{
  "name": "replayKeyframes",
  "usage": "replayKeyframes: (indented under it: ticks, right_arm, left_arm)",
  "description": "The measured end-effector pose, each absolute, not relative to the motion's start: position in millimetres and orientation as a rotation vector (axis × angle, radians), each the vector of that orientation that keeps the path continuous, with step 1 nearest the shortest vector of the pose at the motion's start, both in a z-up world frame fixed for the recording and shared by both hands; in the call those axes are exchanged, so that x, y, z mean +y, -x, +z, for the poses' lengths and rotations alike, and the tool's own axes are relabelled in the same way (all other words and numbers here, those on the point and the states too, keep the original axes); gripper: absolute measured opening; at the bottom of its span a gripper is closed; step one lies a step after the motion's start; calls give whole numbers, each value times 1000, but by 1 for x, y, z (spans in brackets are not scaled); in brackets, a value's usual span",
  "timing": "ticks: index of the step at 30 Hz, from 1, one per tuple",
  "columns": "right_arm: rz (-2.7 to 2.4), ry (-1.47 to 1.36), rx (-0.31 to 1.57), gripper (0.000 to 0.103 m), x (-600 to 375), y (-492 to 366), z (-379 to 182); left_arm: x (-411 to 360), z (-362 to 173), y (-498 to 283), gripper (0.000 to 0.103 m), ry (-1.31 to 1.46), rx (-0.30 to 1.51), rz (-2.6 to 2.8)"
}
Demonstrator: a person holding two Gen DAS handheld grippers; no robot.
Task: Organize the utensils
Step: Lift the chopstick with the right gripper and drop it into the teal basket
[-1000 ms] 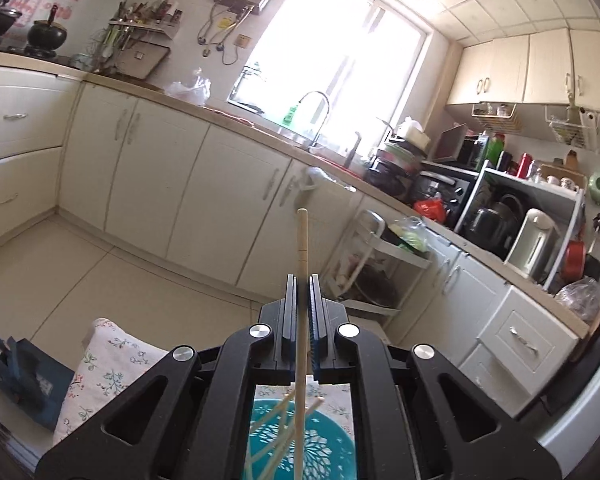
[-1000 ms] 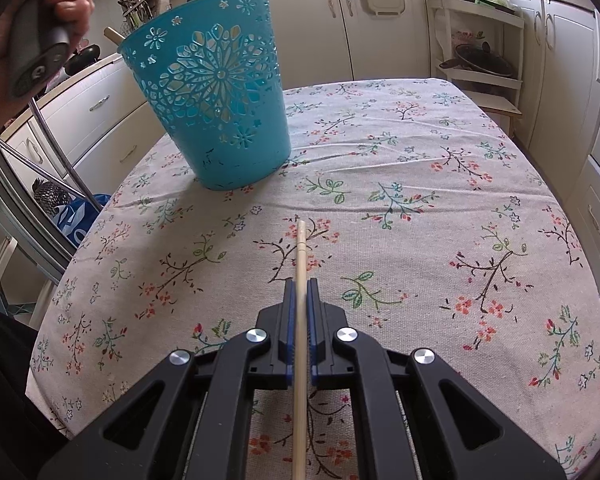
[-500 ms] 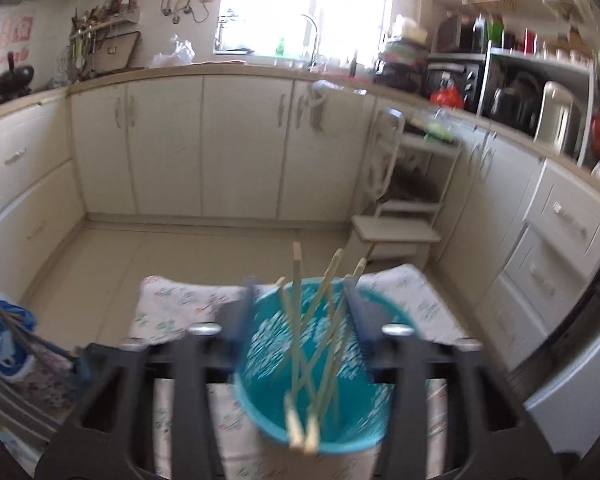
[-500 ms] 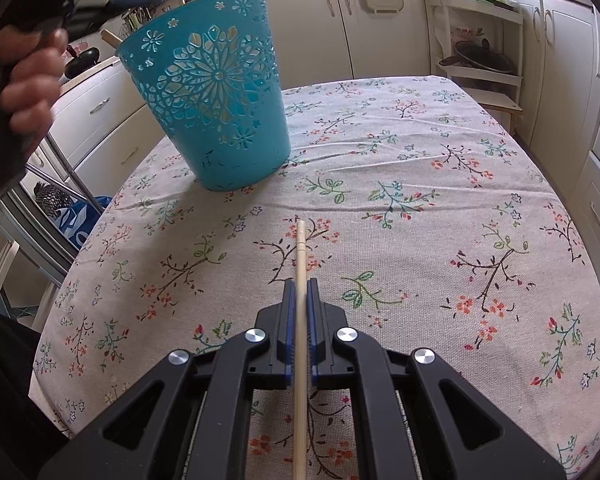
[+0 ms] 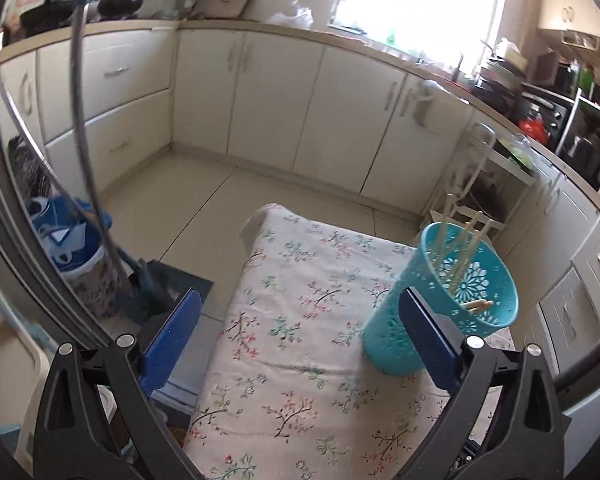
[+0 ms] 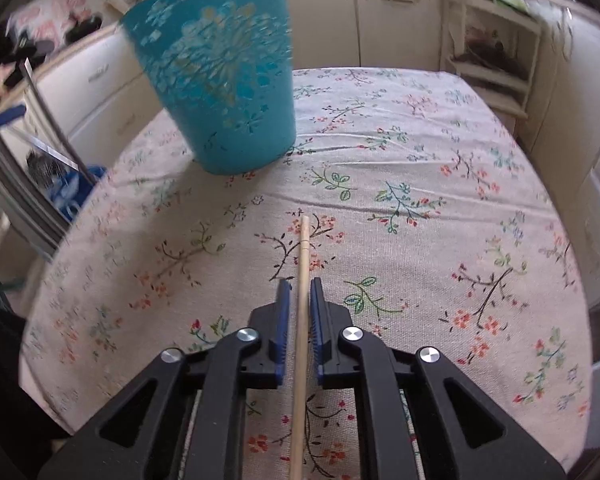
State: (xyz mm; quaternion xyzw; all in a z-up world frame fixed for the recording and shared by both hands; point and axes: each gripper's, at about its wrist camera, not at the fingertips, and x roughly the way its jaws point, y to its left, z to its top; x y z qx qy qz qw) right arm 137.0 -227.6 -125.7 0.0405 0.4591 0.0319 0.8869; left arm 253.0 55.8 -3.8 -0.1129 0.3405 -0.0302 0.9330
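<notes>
A teal perforated basket [image 5: 452, 296] stands on the floral tablecloth [image 5: 300, 320] and holds several wooden chopsticks [image 5: 466, 248]. My left gripper [image 5: 300, 312] is wide open and empty, above the table, left of the basket. In the right wrist view the basket [image 6: 224, 72] stands at the far left of the table. My right gripper [image 6: 299, 292] holds one wooden chopstick [image 6: 303, 256] between its blue pads, pointing forward over the cloth [image 6: 420, 184], short of the basket.
White kitchen cabinets [image 5: 284, 92] run along the far wall. A small white shelf rack [image 5: 472, 184] stands beyond the table's far end. A blue-and-white bag [image 5: 64, 232] and a dark box [image 5: 168, 284] are on the floor left of the table.
My left gripper opened and let its chopstick drop into the basket, then swung left and back. My right gripper moved closer to the basket, still holding its chopstick.
</notes>
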Motion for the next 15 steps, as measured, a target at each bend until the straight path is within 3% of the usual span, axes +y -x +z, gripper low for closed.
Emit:
replayKeyframes:
  ticks: [5, 9, 15]
  right_arm:
    - [90, -11, 999, 7, -221, -121, -123]
    - [140, -370, 1059, 6, -260, -114, -127]
    - [198, -495, 1025, 6, -267, -107, -114]
  left_arm:
    - [47, -9, -249, 95, 134, 700, -55]
    - [40, -17, -248, 95, 73, 706, -57]
    - [32, -28, -252, 95, 16, 733, -56]
